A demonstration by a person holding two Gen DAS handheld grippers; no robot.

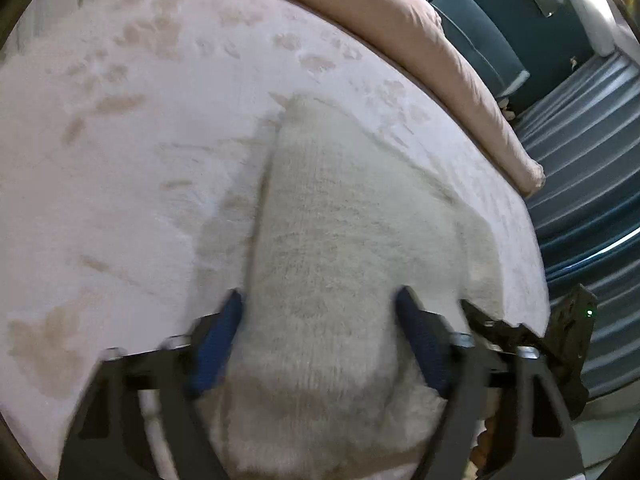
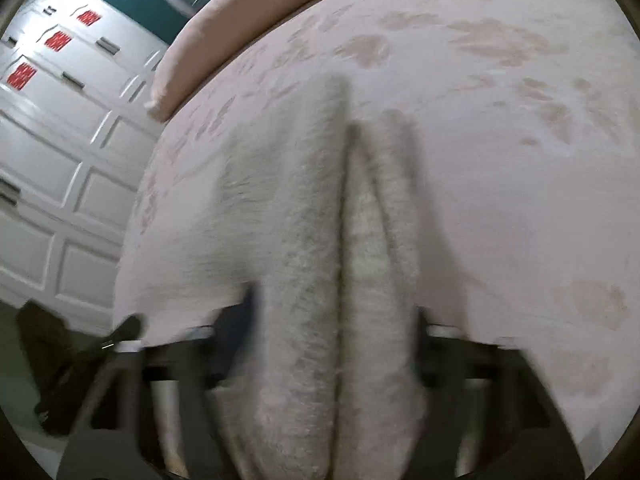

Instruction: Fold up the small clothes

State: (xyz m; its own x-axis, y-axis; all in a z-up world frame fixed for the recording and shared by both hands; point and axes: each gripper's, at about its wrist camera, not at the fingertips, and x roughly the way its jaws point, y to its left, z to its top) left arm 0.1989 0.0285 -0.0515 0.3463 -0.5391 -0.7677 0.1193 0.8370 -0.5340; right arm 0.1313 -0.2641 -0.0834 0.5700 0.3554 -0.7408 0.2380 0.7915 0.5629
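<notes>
Garment: the small cream-white fuzzy knit garment (image 1: 344, 240) lies on the pale pink bed cover with faded paw prints (image 1: 120, 160), its near end bunched between both tools.
Left tool (image 1: 320, 332): your blue-padded fingers (image 1: 218, 336) straddle a thick roll of the knit; the gap is wide and the frame blurred, so I cannot tell whether they press it or only frame it.
Right tool (image 2: 332, 320): its fingers flank two long folds of the same knit with a dark crease between; motion blur hides whether they pinch.
Step in hand: you appear to be carrying the near edge over. Keep both tools level and moving together, so the fold line stays straight and the crease does not twist.
Edges: in the left view the bed edge runs close on the right, just beyond the rolled peach-pink duvet (image 1: 440, 48); a blue striped floor rug (image 1: 580, 160) lies below.
Open room: bare cover spreads ahead and to the left; lay the fold there.
</notes>
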